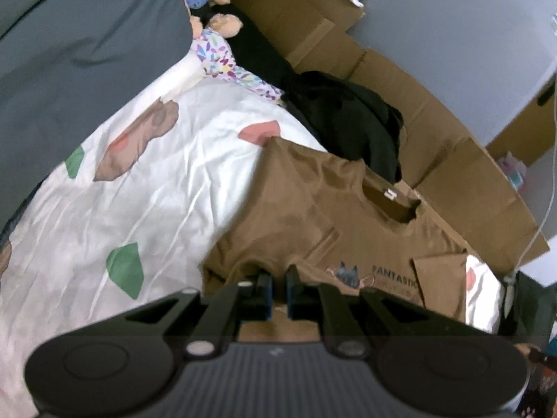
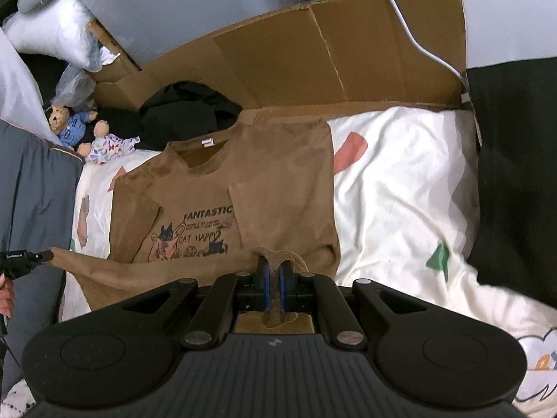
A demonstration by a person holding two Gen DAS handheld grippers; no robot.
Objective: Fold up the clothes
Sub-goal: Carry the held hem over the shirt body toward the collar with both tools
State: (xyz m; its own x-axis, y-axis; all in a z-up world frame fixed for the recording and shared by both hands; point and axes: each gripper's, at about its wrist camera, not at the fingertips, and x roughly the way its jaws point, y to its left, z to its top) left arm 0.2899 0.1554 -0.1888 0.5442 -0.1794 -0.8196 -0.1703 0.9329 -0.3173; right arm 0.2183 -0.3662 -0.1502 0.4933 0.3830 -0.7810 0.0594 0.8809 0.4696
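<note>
Brown T-shirt (image 2: 216, 188) spread on the patterned sheet (image 2: 400, 181) ahead of both claws, sleeves folded in. Bottom hem pinched in the clenched right gripper (image 2: 274, 271); far-left hem corner clamped in the left gripper (image 2: 44, 255), also closed.

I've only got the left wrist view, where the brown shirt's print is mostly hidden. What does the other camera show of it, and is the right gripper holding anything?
Observer: From the right wrist, the brown T-shirt print reads FANTASTIC, with CAT HAPPY beneath it and cartoon cats.
Operator: And the right gripper?
Observer: The right gripper is shut on the shirt's bottom hem, with cloth bunched between its blue pads.
Operator: Can you see my left gripper from there?
Observer: Yes, the left gripper shows at the picture's left edge, pinching the hem's other corner, so the hem hangs lifted between both grippers.
Operator: Sleeves?
Observer: Both are already folded in over the chest.
</note>
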